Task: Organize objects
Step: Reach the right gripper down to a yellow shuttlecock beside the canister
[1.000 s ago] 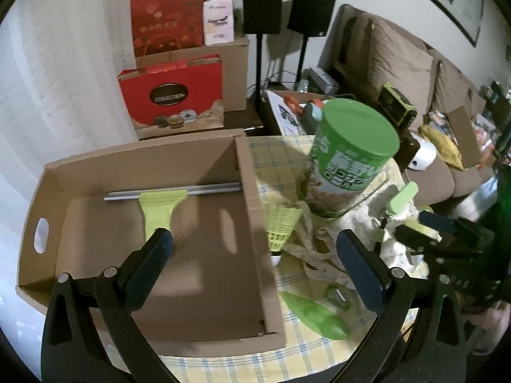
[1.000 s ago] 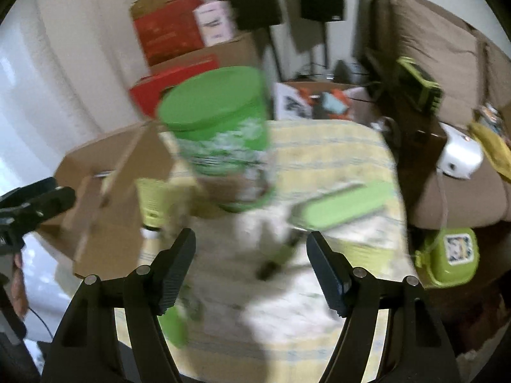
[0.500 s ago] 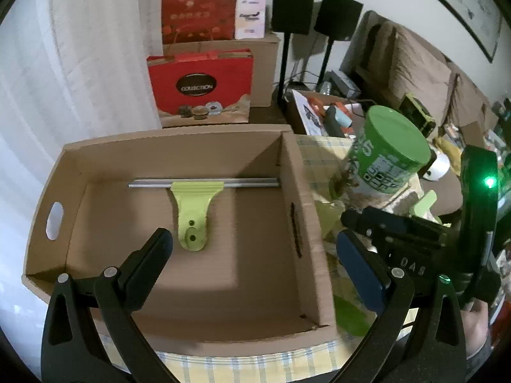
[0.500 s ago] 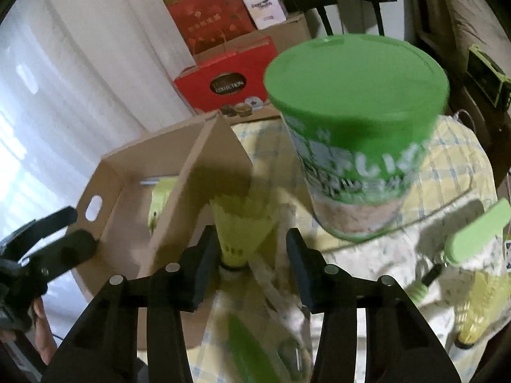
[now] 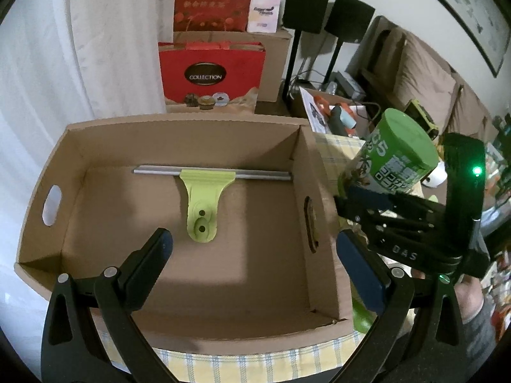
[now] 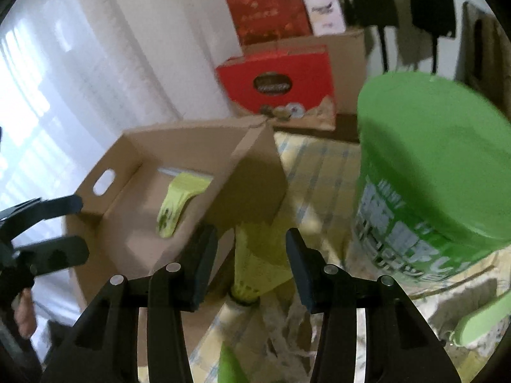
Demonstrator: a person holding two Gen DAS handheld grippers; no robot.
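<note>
An open cardboard box [image 5: 76, 146] stands on the checked tablecloth and holds a lime-green squeegee [image 5: 202, 201]. My left gripper [image 5: 252, 265] is open and empty above the box's near side. A yellow-green shuttlecock [image 6: 255, 265] lies on the table just right of the box [image 6: 249, 172]. My right gripper [image 6: 250, 268] is open, with a finger on each side of the shuttlecock, not closed on it. A tall green-lidded canister [image 6: 428, 172] stands to the right, also in the left wrist view [image 5: 392, 162].
Red gift bags [image 5: 210, 73] and cardboard cartons stand behind the box, with black speakers [image 5: 306, 6] and a brown sofa [image 5: 424, 73] farther back. A green handle [image 6: 479, 322] and crumpled paper [image 6: 287, 328] lie on the table by the canister.
My right gripper has moved left and down from the canister to the shuttlecock and narrowed around it. My left gripper has shifted left over the box.
</note>
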